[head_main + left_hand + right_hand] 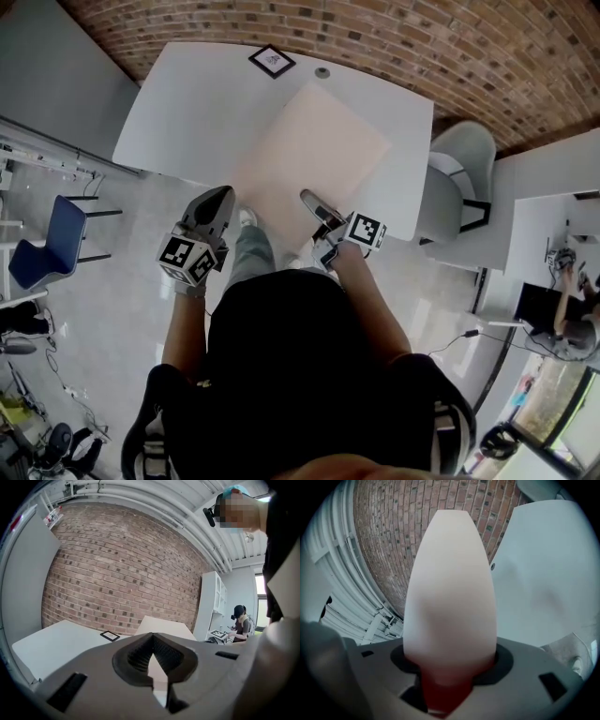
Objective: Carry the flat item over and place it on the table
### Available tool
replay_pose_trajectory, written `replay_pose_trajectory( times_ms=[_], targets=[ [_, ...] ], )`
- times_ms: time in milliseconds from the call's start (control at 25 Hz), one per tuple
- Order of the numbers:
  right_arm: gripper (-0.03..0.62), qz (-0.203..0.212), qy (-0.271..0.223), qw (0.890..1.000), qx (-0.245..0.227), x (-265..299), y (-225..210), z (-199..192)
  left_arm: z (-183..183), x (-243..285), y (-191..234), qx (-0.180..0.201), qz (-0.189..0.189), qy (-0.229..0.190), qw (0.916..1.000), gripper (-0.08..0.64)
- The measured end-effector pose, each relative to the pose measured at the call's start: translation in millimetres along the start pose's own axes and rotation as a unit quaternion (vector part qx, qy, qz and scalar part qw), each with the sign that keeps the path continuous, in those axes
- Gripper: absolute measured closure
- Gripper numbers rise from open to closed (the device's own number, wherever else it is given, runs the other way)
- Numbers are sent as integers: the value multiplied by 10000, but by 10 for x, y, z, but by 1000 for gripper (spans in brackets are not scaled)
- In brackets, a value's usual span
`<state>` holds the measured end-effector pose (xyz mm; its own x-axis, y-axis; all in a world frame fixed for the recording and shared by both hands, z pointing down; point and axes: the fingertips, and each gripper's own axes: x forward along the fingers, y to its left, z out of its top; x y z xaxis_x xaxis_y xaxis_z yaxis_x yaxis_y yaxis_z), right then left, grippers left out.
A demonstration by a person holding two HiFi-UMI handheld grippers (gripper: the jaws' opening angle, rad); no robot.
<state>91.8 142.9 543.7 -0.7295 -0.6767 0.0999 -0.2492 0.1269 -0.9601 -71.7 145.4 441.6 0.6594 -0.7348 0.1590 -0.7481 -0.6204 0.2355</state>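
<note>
The right hand-held gripper [314, 204] is clamped on the near edge of the board [314, 150], its jaws partly spread by the board's thickness. In the right gripper view the board fills the gap between the jaws and runs straight ahead. The left hand-held gripper [223, 193] has its jaws together at the tips with nothing gripped. It sits just beside the board's near left corner, and I cannot tell whether it touches it.

The board stretches over the right half of the white desk [187, 103]. Its near edge sticks out past the desk's near edge toward the person. Its far corner lies close to a small round thing [322, 72] near the desk's far edge, and its right corner comes close to the desk's right edge. I cannot tell whether the far end rests on the desk or hangs just above it.

The desk's left half is bare, apart from a black-framed tag [272, 61] at the far edge, left of the board's far corner. A grey chair [459, 178] stands against the desk's right side, near the board's right corner. A blue chair [56, 234] stands well apart on the left, with open floor between it and the person.
</note>
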Motion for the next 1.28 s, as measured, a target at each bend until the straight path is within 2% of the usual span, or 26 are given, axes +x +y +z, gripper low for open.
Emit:
replay_pose_trajectory(
  times_ms=[200, 400, 720, 1280],
  targets=[
    [318, -81, -11, 9998, 165, 146, -82, 137, 28, 292, 162, 43, -132, 73, 9999, 557],
    [318, -469, -84, 9984, 301, 359, -252, 348, 109, 557, 452, 71, -260, 164, 9995, 557],
    [316, -612, -190, 9974, 325, 970, -365, 665, 299, 922, 1170, -16, -382, 250, 9990, 557],
    [314, -1224, -330, 9909, 456, 1950, -678, 1024, 455, 1455, 2195, -18, -958, 558, 9938, 557]
  ],
)
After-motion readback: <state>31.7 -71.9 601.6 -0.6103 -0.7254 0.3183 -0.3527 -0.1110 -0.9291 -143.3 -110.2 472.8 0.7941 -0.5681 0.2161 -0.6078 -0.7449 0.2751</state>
